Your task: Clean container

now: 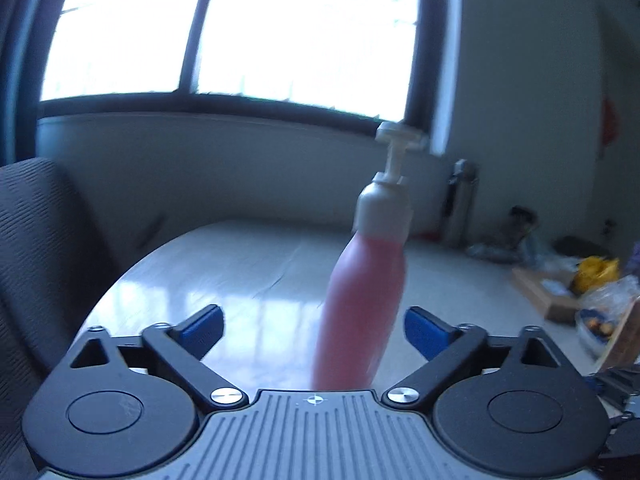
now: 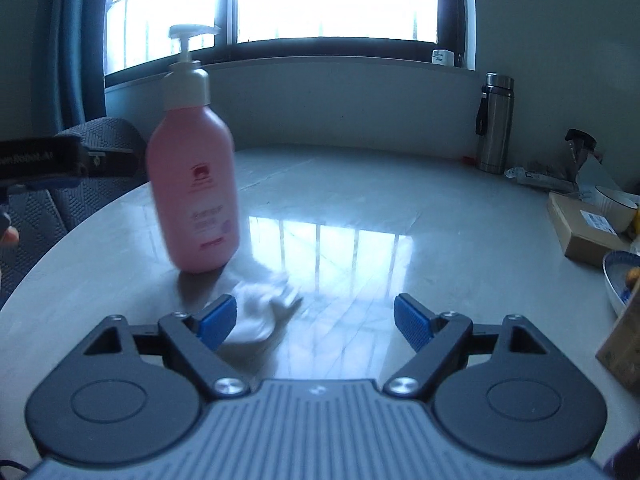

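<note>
Right in front of your right gripper (image 2: 314, 320) lies a crumpled white cloth (image 2: 260, 312), its near edge just beside the left blue pad; the jaws stand wide apart and hold nothing. Your left gripper (image 1: 314, 330) is spread just as wide and empty too, with the pink pump bottle (image 1: 360, 300) rising between its fingertips, nearer the right pad, though blur makes it hard to say whether anything touches.

From the right wrist view the bottle (image 2: 196, 184) stands upright on the glossy grey table (image 2: 360, 208), just behind the cloth. It looks nearly full of pink liquid, so expect real weight, and the smooth plastic wall will likely be slippery and give a little under pressure. Take it across the broad flat body, low to middle, not at the white collar or the thin pump head, which would probably twist or press down. The cloth is soft and light; pinch a raised fold so the pads do not scrape the tabletop.
</note>
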